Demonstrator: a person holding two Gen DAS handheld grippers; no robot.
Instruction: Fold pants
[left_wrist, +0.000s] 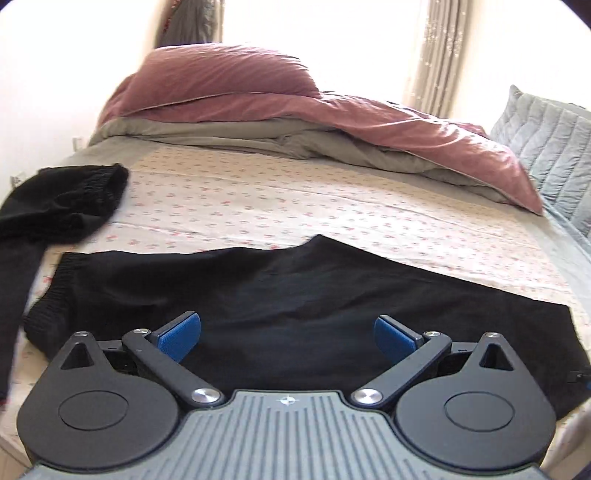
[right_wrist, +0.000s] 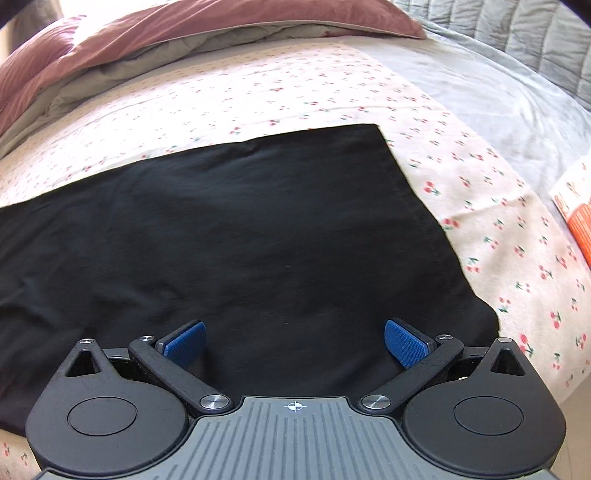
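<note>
Left wrist view. We are holding the left gripper (left_wrist: 287, 338) just above the near edge of the black pants (left_wrist: 295, 295), its blue pads (left_wrist: 181, 336) spread wide apart and gripping nothing. The pants are lying flat across the cherry-print sheet (left_wrist: 258, 195) of the bed, the ribbed waistband (left_wrist: 55, 295) lying to the left and the leg end (left_wrist: 554, 332) running off to the right. A second dark garment (left_wrist: 62, 199) is lying crumpled at the left edge of the bed, apart from the pants, one part of it trailing down toward the near edge. Behind, a pink duvet (left_wrist: 258, 88) is lying bunched over a grey layer (left_wrist: 221, 136), and a quilted grey pillow (left_wrist: 546, 147) is standing at the far right, in front of curtains (left_wrist: 439, 55) and a bright window.

Right wrist view. We are holding the right gripper (right_wrist: 295, 343) low over the leg end of the pants (right_wrist: 240, 229), whose squared hem (right_wrist: 424, 206) is lying to the right on the sheet (right_wrist: 498, 221). The fingers (right_wrist: 406, 343) are released here too, with only flat black cloth showing between them. An orange-and-white printed item (right_wrist: 580, 210), cut off by the frame, is lying at the right edge; we cannot tell what it is. The pink duvet (right_wrist: 110, 40) is crossing the top of the view.
</note>
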